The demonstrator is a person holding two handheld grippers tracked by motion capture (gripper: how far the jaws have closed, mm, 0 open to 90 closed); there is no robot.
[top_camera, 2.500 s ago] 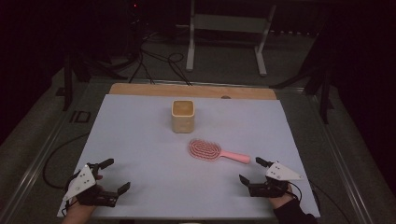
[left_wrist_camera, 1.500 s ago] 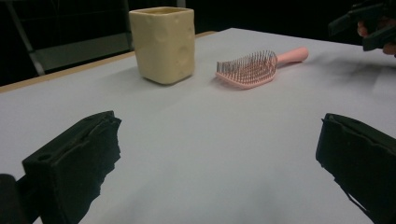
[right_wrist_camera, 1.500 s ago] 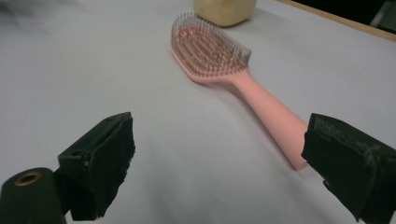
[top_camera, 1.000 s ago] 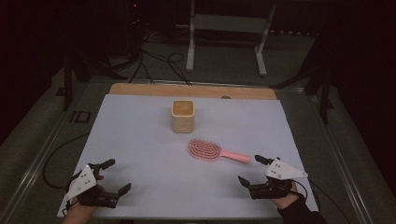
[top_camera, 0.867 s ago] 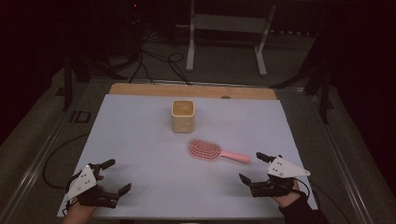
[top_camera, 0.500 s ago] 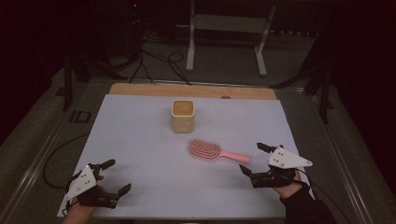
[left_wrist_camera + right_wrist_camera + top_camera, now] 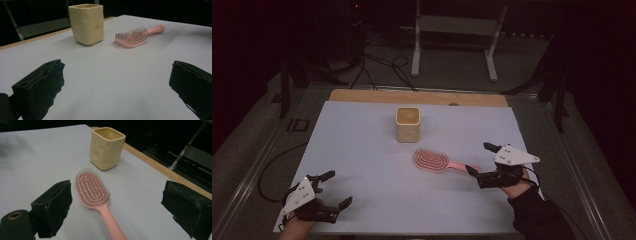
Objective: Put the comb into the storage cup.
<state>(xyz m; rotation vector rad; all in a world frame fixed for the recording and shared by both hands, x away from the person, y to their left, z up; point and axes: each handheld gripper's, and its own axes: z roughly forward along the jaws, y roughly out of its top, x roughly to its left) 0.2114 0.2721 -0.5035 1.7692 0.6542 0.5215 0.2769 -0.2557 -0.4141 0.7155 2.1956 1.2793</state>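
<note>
In the high view the right claw sits at the lower right of the frame, its jaws spread wide and holding nothing. One jaw tip lies just beside the end of the brush handle; whether it touches cannot be told from there. In the right gripper view the brush lies bristles up between the two black jaws, head toward the upper middle of the frame, handle running down to the bottom edge. The jaws stand well apart on either side of it and do not touch it.

The brush is pink, flat on the white worktop, a little right of centre in the high view. Above and left of its head stands a pale yellow cup, upright, mouth open upward, near the brush but apart from it. In the right gripper view the cup stands at the upper middle, beyond the brush head.

The left claw rests at the lower left corner of the high view, near the worktop's front edge, jaws wide open and empty, well apart from both things. In the left gripper view the cup is at the upper middle, and the brush lies to its right with the handle pointing to the upper right.
</note>
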